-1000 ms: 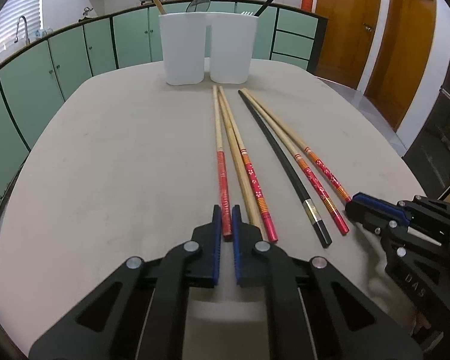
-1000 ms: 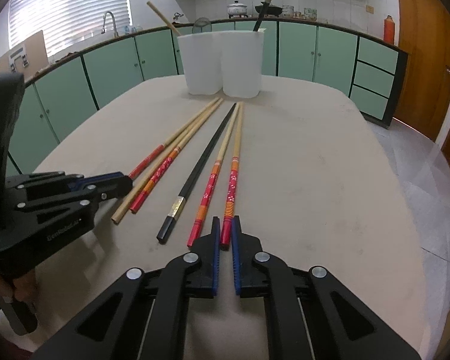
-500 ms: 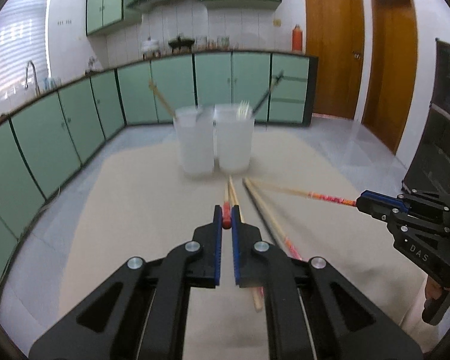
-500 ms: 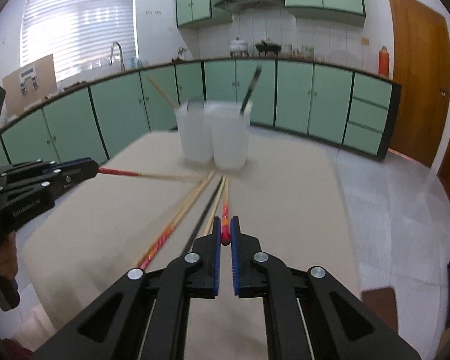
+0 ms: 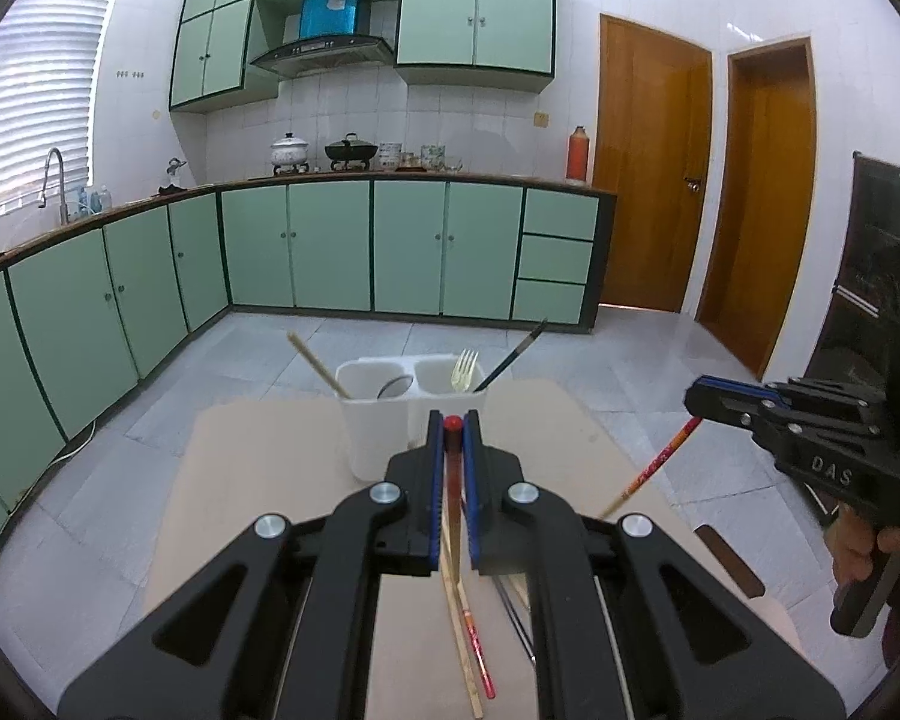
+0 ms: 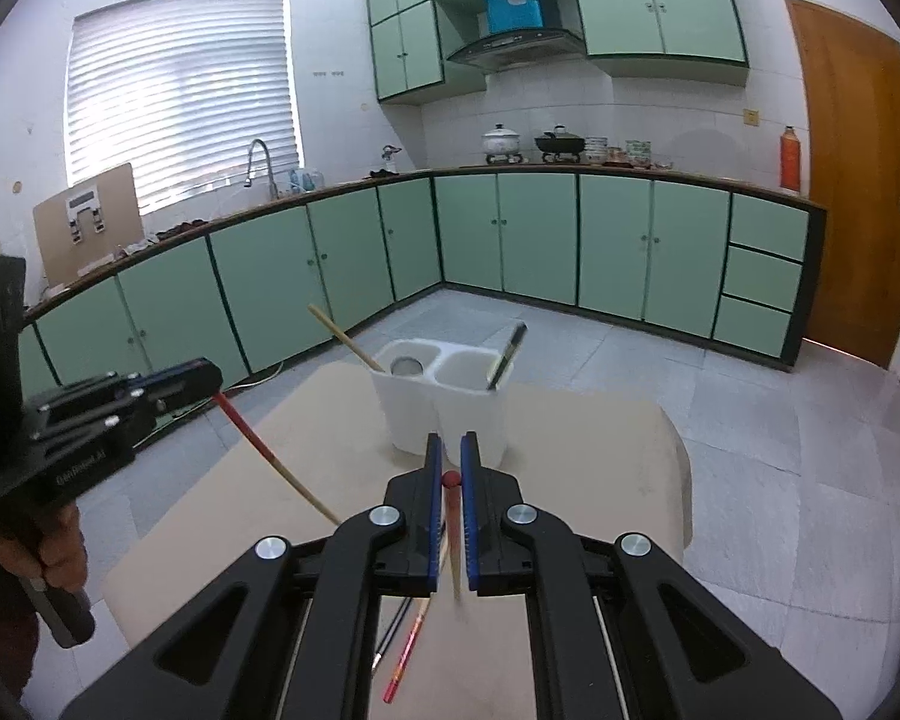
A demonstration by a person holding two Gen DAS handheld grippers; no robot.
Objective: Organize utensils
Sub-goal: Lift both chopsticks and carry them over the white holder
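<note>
A chopstick point(image 5: 452, 423) in each tool point(image 5: 452, 438) (both clamped), above table point(image 5: 258, 456).

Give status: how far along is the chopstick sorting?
Done: white two-compartment holder already has a bamboo chopstick, black chopstick, fork and strainer. In hand: left gripper and right gripper each clamp a red-ended chopstick, lifted off the table. Left: both need placing, plus several chopsticks lying below.

Two red-ended chopsticks point(image 5: 452, 468) point(image 6: 450, 501) hang lifted (others point(image 5: 471, 642) lie flat).

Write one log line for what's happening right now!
left gripper: shut on red-tipped chopstick | right gripper: shut on red-orange chopstick | white holder: ahead
</note>
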